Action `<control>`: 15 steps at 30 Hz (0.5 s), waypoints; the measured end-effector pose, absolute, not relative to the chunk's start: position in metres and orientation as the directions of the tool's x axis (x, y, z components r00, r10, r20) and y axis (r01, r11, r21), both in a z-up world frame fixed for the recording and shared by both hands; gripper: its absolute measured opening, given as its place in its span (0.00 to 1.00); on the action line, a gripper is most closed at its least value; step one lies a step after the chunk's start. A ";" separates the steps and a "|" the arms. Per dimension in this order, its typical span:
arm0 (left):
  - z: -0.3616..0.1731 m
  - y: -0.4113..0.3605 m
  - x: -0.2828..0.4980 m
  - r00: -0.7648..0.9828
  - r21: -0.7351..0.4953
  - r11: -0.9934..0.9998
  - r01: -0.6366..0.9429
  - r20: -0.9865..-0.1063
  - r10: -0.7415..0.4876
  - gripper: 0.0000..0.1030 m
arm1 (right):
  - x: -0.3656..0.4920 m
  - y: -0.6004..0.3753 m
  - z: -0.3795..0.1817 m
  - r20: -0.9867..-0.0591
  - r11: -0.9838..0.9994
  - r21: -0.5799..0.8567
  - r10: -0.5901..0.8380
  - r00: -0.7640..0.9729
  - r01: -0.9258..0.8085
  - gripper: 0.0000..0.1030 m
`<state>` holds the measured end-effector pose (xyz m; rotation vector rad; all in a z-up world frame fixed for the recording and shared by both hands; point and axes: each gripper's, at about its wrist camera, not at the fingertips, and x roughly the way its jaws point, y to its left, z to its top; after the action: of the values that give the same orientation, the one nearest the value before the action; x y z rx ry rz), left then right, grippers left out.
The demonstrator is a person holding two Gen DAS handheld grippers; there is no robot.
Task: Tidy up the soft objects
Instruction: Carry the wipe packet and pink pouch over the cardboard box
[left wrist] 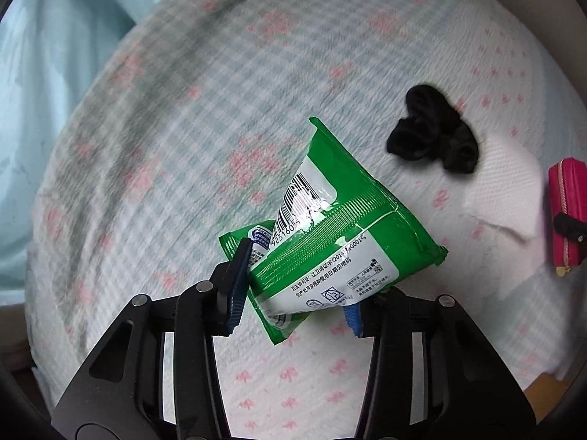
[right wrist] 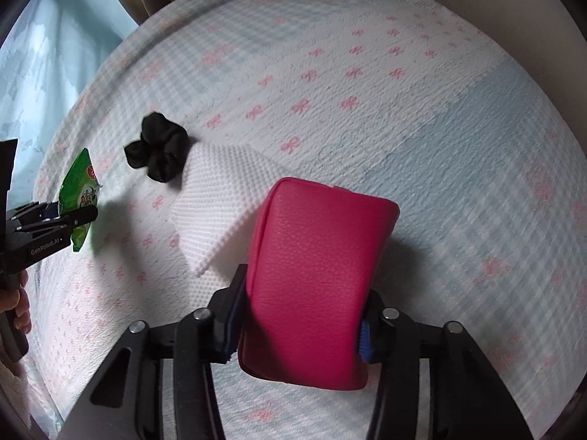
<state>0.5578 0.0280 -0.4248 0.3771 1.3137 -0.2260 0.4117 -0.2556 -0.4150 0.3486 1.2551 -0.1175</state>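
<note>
My left gripper point(left wrist: 297, 286) is shut on a green wet-wipes pack point(left wrist: 330, 227) and holds it above the bed; the pack also shows at the left of the right wrist view point(right wrist: 82, 190). My right gripper point(right wrist: 301, 315) is shut on a pink zip pouch point(right wrist: 315, 278), lifted over the bed; the pouch shows at the right edge of the left wrist view point(left wrist: 568, 212). A black scrunchie point(left wrist: 436, 135) lies on the bed beside a white textured cloth point(left wrist: 506, 190). Both show in the right wrist view, the scrunchie point(right wrist: 161, 150) left of the cloth point(right wrist: 220, 205).
The bed is covered by a quilt point(right wrist: 403, 110) with pale blue checks and pink bows. A light blue curtain point(left wrist: 55, 73) hangs at the left. A brown floor strip point(left wrist: 543, 385) shows past the bed's near right edge.
</note>
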 end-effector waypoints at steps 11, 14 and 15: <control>-0.334 0.011 0.513 0.328 0.138 0.931 0.337 -0.945 0.022 0.39 | 0.383 -0.254 -0.327 -0.901 0.940 0.216 0.087 0.424 0.265 0.42; -0.296 0.004 0.487 0.357 0.143 0.938 0.316 -0.934 0.022 0.39 | 0.372 -0.250 -0.297 -0.886 0.942 0.222 0.086 0.457 0.253 0.41; -0.282 0.004 0.478 0.369 0.136 0.942 0.307 -0.929 0.014 0.39 | 0.367 -0.249 -0.288 -0.881 0.943 0.223 0.086 0.466 0.249 0.41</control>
<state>0.4779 0.0038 -0.2824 0.3088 1.1834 -0.1915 0.3668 -0.2486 -0.2878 0.3433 1.0874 -0.1025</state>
